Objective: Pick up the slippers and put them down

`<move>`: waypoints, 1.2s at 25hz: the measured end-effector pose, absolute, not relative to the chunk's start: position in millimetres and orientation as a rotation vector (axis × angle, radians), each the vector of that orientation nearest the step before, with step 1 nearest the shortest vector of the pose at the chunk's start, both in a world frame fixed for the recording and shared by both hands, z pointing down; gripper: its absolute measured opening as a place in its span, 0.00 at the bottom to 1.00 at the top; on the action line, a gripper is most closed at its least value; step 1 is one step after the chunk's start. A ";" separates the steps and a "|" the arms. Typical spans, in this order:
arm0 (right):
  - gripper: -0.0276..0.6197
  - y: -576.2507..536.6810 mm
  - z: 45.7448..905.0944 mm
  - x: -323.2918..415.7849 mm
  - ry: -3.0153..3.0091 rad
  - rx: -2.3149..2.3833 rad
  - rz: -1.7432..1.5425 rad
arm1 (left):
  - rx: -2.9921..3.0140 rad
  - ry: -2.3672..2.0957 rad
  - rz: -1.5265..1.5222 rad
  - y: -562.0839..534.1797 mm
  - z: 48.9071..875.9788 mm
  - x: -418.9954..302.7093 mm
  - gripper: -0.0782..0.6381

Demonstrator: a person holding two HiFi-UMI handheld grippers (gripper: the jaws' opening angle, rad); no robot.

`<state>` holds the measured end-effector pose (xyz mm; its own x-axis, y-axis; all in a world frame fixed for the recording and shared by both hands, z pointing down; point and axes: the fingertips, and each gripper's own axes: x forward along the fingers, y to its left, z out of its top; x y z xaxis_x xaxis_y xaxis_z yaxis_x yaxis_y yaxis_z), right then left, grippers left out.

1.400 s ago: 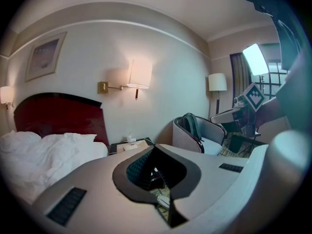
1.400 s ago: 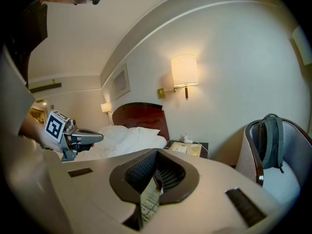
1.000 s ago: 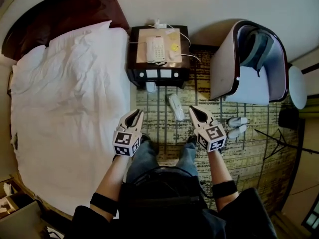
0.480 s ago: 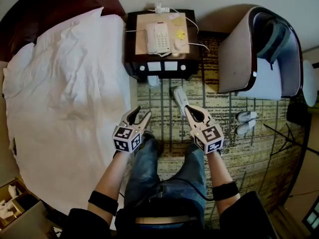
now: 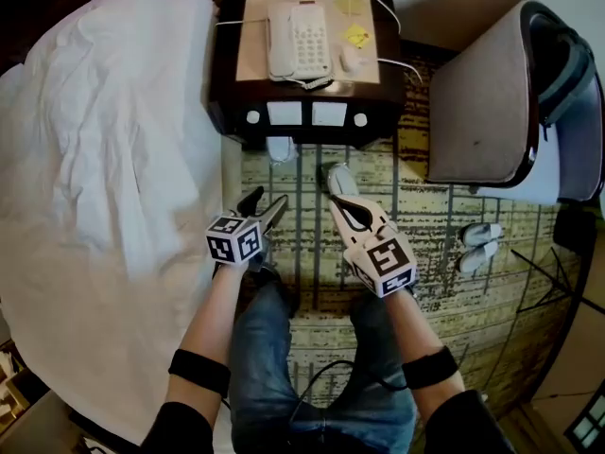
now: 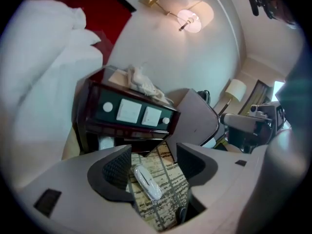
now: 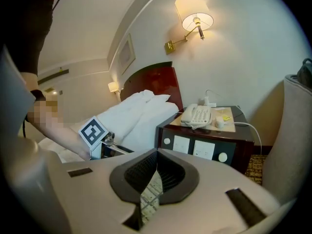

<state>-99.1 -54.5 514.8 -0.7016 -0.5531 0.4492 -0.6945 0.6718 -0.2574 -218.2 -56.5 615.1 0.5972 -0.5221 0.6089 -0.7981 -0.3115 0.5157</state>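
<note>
A white slipper (image 5: 334, 174) lies on the patterned carpet in front of the nightstand, just beyond the tip of my right gripper (image 5: 337, 197), which hides its near end. That gripper (image 7: 156, 155) is shut with nothing in it. My left gripper (image 5: 265, 205) hangs beside the bed edge; its jaws have just been opening and hold nothing. In the left gripper view the slipper (image 6: 146, 182) shows on the floor beyond the open left gripper (image 6: 153, 164), apart from the pads. A second white slipper (image 5: 281, 148) lies at the nightstand's foot.
The dark nightstand (image 5: 232, 112) carries a telephone (image 5: 299, 41) and cables. The bed (image 5: 104, 178) fills the left, an armchair (image 5: 492, 102) the right. Another pair of slippers (image 5: 480, 245) lies by the chair. The person's legs stand on the carpet (image 5: 425, 216).
Both grippers have dropped toward the floor and come nearer the nightstand. The left jaws have opened from nearly closed. The right gripper's tip now reaches the slipper's near end.
</note>
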 end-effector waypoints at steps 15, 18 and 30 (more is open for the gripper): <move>0.05 -82.5 733.3 -155.3 -2.622 0.926 0.583 | 1.806 -1.037 0.455 -132.9 904.3 -262.1 0.61; 0.05 -84.0 750.3 -167.8 -2.645 0.900 0.625 | 1.786 -1.055 0.473 -149.5 938.8 -273.9 0.63; 0.04 -89.1 822.3 -182.4 -2.676 0.861 0.645 | 1.810 -0.876 0.350 -189.5 1002.8 -259.7 0.66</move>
<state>-182.4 -89.1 822.3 -0.7917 -0.4880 0.3675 -0.6018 0.7264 -0.3319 -259.7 -189.5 1002.8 0.6893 -0.4003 0.6039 -0.7063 -0.1855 0.6832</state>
